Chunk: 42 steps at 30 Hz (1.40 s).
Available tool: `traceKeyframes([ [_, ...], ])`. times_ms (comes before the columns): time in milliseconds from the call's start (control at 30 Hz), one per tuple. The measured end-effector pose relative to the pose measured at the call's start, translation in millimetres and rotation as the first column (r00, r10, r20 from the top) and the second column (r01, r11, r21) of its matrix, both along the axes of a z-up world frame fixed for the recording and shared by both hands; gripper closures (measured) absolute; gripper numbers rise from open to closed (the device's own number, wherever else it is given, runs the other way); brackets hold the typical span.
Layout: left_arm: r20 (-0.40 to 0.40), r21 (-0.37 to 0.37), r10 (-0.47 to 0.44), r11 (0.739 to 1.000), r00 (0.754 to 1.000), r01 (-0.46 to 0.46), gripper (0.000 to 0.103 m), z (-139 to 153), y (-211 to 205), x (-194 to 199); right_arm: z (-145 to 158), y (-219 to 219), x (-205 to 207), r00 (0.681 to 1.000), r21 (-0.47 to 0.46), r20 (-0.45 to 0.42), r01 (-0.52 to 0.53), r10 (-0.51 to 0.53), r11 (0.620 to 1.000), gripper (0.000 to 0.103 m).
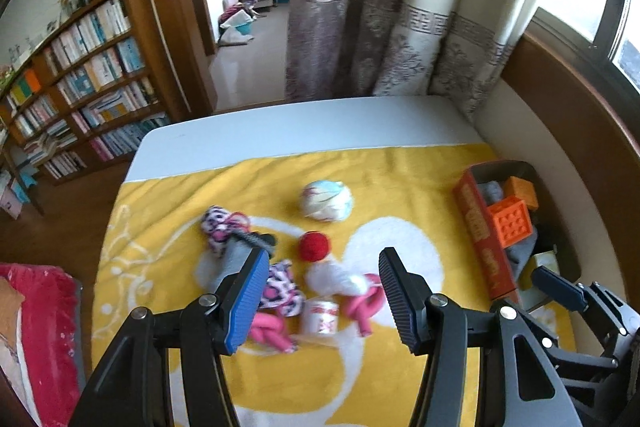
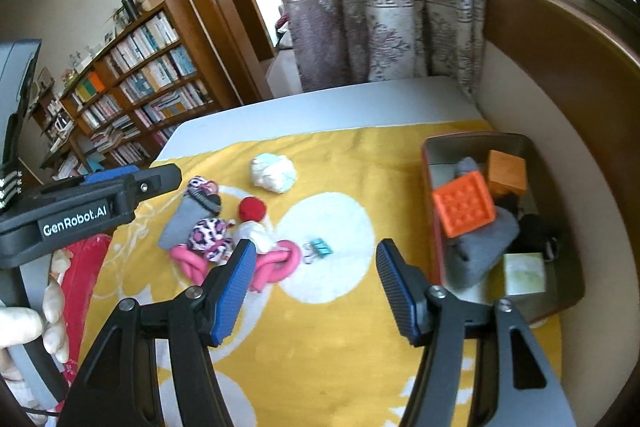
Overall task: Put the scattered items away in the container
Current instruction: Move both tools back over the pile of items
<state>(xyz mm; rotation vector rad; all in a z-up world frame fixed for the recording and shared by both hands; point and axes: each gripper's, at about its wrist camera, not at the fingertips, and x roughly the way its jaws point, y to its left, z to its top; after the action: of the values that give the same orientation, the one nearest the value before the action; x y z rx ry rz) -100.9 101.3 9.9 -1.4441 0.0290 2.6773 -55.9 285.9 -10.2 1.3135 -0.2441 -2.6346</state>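
Scattered on a yellow cloth (image 1: 400,167) lie a white-blue ball (image 1: 327,200), a red ball (image 1: 315,246), a leopard-print toy (image 1: 218,227), a grey sock (image 1: 236,259), a pink rope (image 1: 362,305) and a small white roll (image 1: 320,317). My left gripper (image 1: 323,255) hovers open above them, holding nothing. The red tin container (image 2: 430,163) at the right holds orange blocks (image 2: 464,209), a grey cloth (image 2: 484,247) and a pale cube (image 2: 524,273). My right gripper (image 2: 316,247) is open and empty above a teal clip (image 2: 322,247).
The cloth covers a white table (image 1: 300,131) whose right side runs along a wall under a window. Curtains (image 1: 400,27) hang behind it, and a bookshelf (image 1: 88,75) stands to the left. A red cushion (image 1: 44,327) lies at the lower left. A hand (image 2: 36,327) holds the left gripper's handle.
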Motion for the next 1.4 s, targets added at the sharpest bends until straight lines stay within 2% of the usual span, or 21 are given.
traceKeyframes([
  [300,-0.018,-0.009,0.03,1.0,0.999,-0.03,0.044,1,-42,6,2,-41,-5,1.0,0.012,-0.002,-0.024,0.024,1.0,0.036],
  [700,-0.061,-0.047,0.042,0.998,0.997,-0.045,0.044,-3,-73,5,-1,-77,-9,0.999,0.041,0.017,-0.031,0.031,0.999,0.035],
  [733,-0.064,-0.047,0.04,0.998,0.997,-0.044,0.043,-4,-75,5,-2,-78,-9,0.999,0.043,0.019,-0.031,0.03,0.999,0.035],
  [800,-0.072,-0.049,0.044,0.998,0.996,-0.048,0.023,-5,-78,5,-4,-81,-10,0.999,0.046,0.025,-0.029,0.028,0.999,0.035],
  [900,-0.105,-0.075,0.037,0.996,0.994,-0.045,0.023,-4,-79,8,-6,-85,-12,0.999,0.049,0.032,-0.026,0.024,0.998,0.035],
  [1400,-0.154,-0.159,0.037,0.985,0.987,-0.062,0.023,-2,-92,9,-15,-103,-16,0.998,0.06,0.062,-0.032,0.029,0.998,0.035],
])
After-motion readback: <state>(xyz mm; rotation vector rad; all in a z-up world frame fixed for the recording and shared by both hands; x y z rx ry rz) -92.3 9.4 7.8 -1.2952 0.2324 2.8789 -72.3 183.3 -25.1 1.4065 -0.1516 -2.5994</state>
